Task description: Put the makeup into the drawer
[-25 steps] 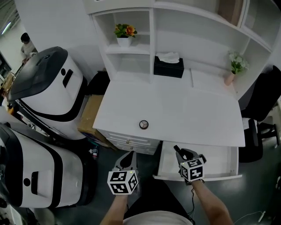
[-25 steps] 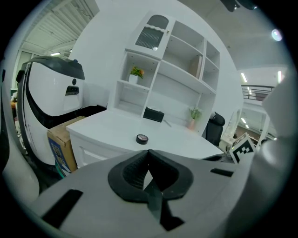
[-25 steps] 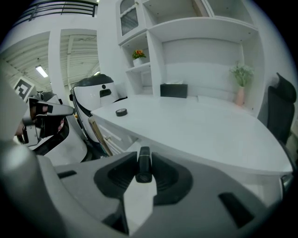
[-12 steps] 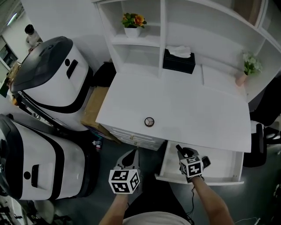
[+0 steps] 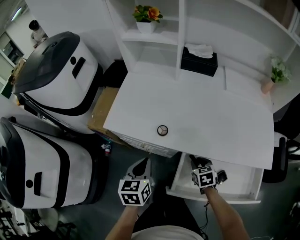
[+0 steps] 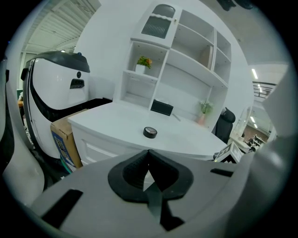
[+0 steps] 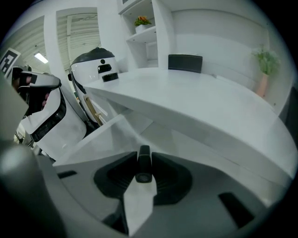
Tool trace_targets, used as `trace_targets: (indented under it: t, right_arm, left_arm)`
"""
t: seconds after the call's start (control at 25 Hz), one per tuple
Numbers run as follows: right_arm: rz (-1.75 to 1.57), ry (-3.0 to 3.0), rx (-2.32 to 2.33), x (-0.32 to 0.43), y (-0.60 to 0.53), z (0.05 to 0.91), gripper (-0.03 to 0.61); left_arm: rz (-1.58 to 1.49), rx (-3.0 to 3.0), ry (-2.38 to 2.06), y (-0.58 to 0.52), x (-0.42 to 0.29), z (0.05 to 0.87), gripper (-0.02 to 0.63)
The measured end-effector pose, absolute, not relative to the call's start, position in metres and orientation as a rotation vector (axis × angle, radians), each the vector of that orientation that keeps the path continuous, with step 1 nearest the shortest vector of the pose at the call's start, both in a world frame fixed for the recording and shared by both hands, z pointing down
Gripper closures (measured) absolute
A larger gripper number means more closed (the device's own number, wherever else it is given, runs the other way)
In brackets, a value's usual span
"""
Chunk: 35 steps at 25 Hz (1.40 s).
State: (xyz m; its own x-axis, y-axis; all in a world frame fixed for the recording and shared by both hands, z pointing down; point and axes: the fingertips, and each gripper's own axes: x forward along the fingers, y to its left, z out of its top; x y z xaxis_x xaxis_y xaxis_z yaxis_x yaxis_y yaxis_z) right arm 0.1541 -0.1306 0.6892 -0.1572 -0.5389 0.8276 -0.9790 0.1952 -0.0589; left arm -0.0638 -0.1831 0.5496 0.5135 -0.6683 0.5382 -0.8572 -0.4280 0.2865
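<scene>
A black makeup tube [image 7: 144, 163] is clamped between the pads of my right gripper [image 7: 144, 160], pointing forward and down. In the head view that gripper [image 5: 193, 162] hangs over the left part of the open white drawer [image 5: 240, 182] under the desk's right side. The drawer floor [image 7: 118, 135] shows bare below the tube. A round black compact [image 5: 162, 130] lies on the desk top near the front edge, also in the left gripper view [image 6: 150, 132]. My left gripper [image 5: 144, 164] hovers in front of the desk, left of the drawer, shut with nothing in it [image 6: 148, 152].
A black tissue box [image 5: 199, 61], a flower pot [image 5: 147, 14] on a shelf and a small vase [image 5: 276, 75] stand at the back of the desk. Two large white machines [image 5: 61, 75] [image 5: 42, 168] and a cardboard box [image 5: 105, 110] fill the left. A dark chair [image 5: 286, 154] is at the right.
My right gripper has sunk with the tube toward the drawer. The left gripper has dropped a little. The head view has shifted, so the desk sits further right.
</scene>
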Motion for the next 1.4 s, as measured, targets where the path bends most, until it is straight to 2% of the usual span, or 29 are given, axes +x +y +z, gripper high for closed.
trace_targets:
  t: [0.84, 1.4]
  right_arm:
    - [0.841, -1.751, 1.36, 0.161, -0.125, 0.721, 0.474]
    - [0.761, -1.899, 1.513, 0.155, -0.117, 0.649, 0.462]
  left_arm:
    - [0.479, 2.207, -1.258, -0.189, -0.058, 0.555, 0.611]
    - [0.443, 2.269, -1.238, -0.175, -0.06, 0.536, 0.611]
